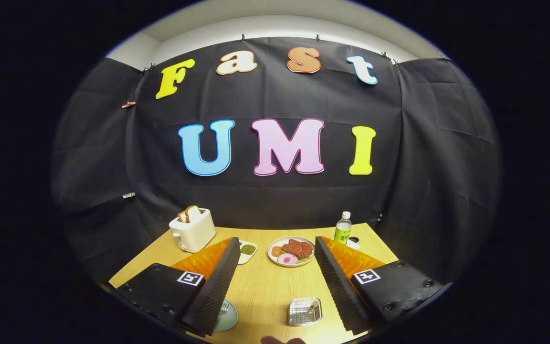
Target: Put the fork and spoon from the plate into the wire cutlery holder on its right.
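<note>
Gripper view. Item: hand-held gripper (pixel 275 282), two fingers spread wide apart, nothing between them but bare desk; it has hold of nothing and stands above the surface.

Item: light wooden desk (pixel 265 291), grain running away from the fingers, backed by black cloth wall.

Item: pale green round plate (pixel 229 317), close in, beside the inner edge of the left finger, which hides most of it. A metal fork (pixel 224 308) lies on it, only the tines showing past the finger. The spoon cannot be made out; it may lie under the finger.

Item: small silver wire cutlery holder (pixel 305 311), rectangular, open-topped, standing on the desk between the fingers, nearer the right one and apart from the plate. Its inside looks bare, though the mesh is too fine to be sure.

Item: white round plate of toy food (pixel 290 251), beyond the fingertips, holding reddish-brown slices, a pink round piece and some green.

Item: small white dish with green contents (pixel 247 250), just beside the left fingertip, partly covered by it.

Item: cream two-slot toaster (pixel 192 231) with bread slices standing in it, far left of the desk.

Item: clear plastic bottle with green label and white cap (pixel 343 228), far right, upright; a small dark-and-white object beside it is cut off by the right finger.

Item: a fingertip-like shape at the near desk edge, too cropped to identify.
</note>
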Action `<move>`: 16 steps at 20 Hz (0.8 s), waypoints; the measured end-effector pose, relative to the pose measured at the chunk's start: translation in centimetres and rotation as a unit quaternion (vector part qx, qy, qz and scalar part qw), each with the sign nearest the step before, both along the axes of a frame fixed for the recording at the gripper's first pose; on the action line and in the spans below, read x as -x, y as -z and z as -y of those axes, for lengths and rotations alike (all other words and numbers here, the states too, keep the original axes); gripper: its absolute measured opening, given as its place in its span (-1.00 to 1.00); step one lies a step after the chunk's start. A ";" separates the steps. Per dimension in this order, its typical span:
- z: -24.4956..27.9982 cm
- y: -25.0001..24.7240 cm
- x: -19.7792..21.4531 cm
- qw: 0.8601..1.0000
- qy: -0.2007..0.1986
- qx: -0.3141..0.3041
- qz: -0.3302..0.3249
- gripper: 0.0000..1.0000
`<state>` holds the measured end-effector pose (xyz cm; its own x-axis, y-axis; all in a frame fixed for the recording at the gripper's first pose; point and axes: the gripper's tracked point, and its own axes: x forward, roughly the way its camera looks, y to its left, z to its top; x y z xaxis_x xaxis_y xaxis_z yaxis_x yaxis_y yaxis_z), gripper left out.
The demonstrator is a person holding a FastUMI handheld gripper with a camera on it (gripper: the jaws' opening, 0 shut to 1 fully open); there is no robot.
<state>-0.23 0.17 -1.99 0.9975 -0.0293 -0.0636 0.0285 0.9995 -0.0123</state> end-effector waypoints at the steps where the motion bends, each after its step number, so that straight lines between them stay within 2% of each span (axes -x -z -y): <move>1: -0.1 0.1 0.1 1.000 0.000 0.001 -0.001 0.95; 11: -1.8 1.6 -0.3 1.000 -0.001 0.014 -0.018 0.95; 16: -4.9 5.6 -0.4 0.998 -0.019 0.021 -0.063 0.95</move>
<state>0.17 5.08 -7.54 0.9821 0.0024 -0.1883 -0.0132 0.9984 -0.0558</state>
